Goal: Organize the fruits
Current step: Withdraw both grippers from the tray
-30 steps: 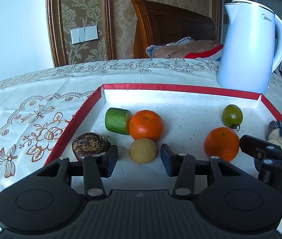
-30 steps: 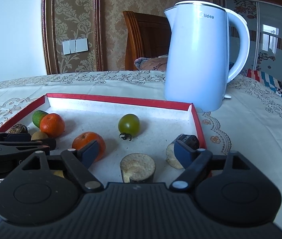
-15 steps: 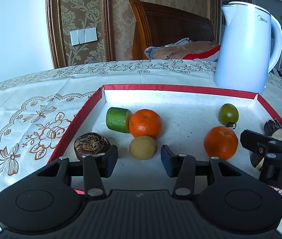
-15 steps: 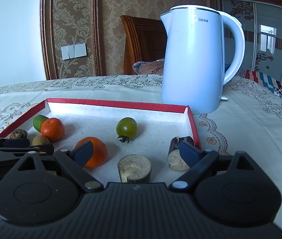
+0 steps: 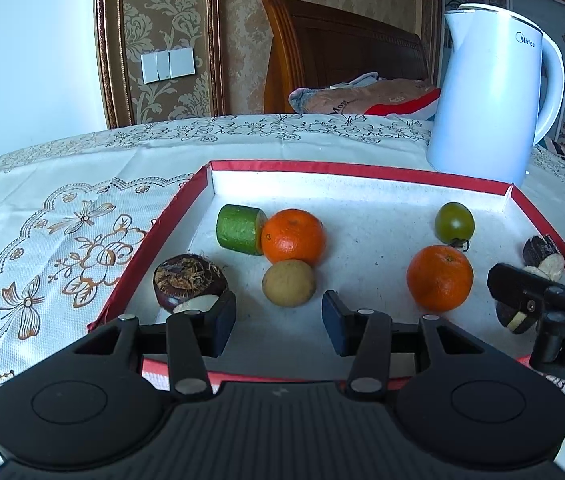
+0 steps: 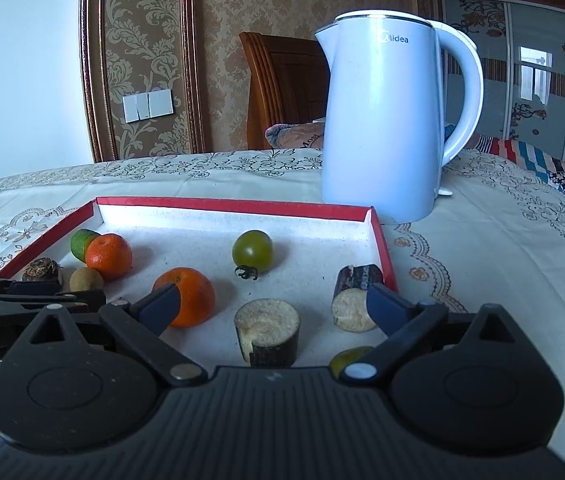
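A red-rimmed tray point(image 6: 382, 240) with a white speckled floor sits on the embroidered tablecloth point(image 5: 62, 240), a white kettle point(image 6: 382, 120) just behind its far right corner; at the left lie a green cucumber chunk point(image 5: 238, 229) touching a glossy orange point(image 5: 293, 236), a dull tan round fruit point(image 5: 288, 282) just before it, and a dark scaly water chestnut point(image 5: 189, 278); mid-tray sit a second orange point(image 6: 190, 296) and a green tomato point(image 6: 252, 250); two bark-skinned, pale-cored cane pieces point(image 6: 267, 332) stand at the right; the left gripper point(image 5: 279, 317) hovers partly open, holding nothing; the right gripper point(image 6: 273, 305) has just been opening wide, the nearer cane piece between its jaws, untouched.
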Motion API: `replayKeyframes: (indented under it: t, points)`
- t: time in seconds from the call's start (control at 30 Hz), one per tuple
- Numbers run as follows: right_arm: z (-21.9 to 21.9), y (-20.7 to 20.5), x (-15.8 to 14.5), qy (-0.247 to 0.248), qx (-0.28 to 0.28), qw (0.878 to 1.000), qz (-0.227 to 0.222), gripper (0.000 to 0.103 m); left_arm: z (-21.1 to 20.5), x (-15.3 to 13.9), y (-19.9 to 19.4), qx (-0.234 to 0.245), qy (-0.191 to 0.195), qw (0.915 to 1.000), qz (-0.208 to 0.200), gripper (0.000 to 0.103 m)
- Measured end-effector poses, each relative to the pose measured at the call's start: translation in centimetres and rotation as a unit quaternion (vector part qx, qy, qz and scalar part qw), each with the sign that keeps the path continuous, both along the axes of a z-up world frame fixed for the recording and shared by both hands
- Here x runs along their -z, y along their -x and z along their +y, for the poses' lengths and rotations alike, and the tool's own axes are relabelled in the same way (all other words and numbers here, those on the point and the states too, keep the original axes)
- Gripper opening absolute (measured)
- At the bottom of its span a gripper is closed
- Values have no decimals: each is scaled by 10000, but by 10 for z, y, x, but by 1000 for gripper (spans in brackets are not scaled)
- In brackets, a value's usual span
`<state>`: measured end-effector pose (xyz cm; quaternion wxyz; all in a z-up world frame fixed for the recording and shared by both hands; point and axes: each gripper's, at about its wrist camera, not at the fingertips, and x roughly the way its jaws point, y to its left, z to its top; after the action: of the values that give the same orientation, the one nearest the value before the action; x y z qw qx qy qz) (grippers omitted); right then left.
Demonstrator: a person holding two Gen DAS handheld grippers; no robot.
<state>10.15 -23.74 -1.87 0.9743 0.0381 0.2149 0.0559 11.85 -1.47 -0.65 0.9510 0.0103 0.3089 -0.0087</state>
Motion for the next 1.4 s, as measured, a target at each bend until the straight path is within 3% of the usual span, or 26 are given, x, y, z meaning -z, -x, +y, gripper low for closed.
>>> replayKeyframes:
  t: [0.13,0.23,1.4]
  points:
    - [-1,2,0,-28,7,10000,-8,100,1,-3,12,-37,-74,9999,-138,47]
    - [-1,5,0,-24,3,10000,-15,103,0,-3,17,-64,-135,9996,-228,66]
    - [-4,13,4,-85,73,9999,83,103,2,-10,39,-123,-223,9988,-430,68]
